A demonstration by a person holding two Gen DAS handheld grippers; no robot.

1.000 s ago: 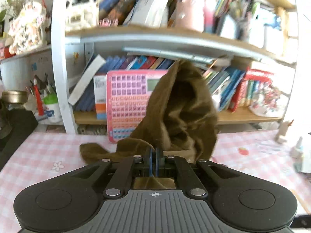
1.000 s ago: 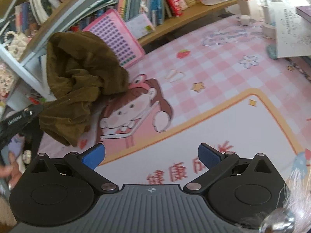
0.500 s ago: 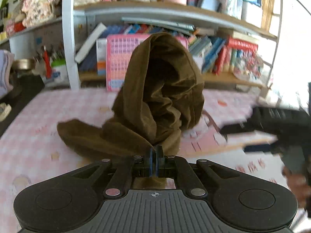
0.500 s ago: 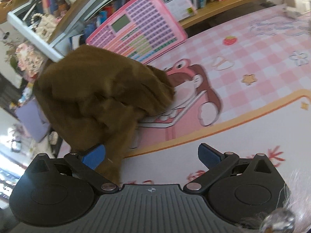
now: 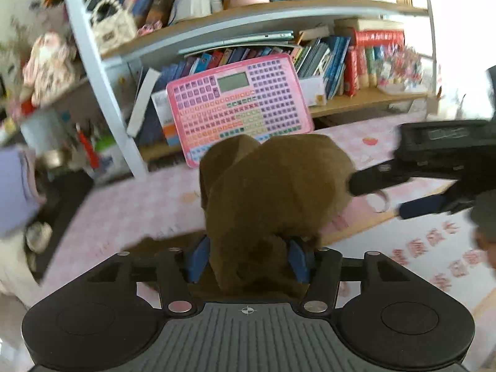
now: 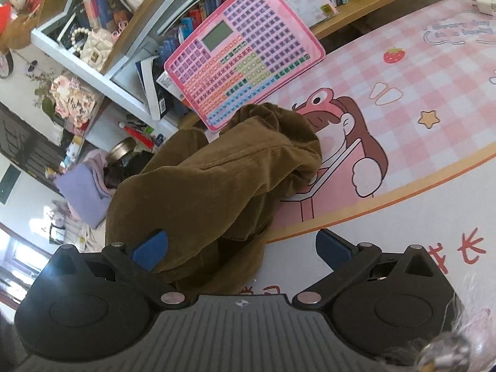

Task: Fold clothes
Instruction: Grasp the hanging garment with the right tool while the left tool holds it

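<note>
Pink checked bench point(image 6: 434, 71): we are opening left hand-held gripper point(image 5: 248, 259) around brown garment point(image 5: 272, 186); right hand-held gripper point(image 6: 241, 243) gaping wide, garment between fingers.

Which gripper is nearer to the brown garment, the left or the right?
Left. The left gripper has the brown garment between its opening jaws; the right gripper is open beside the pile, one finger at its edge.

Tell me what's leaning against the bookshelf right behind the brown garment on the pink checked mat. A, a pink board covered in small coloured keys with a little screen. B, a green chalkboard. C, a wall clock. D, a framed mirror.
A: behind the brown garment, a pink board with rows of small coloured keys and a little grey screen leans against the books on the bookshelf.
</note>
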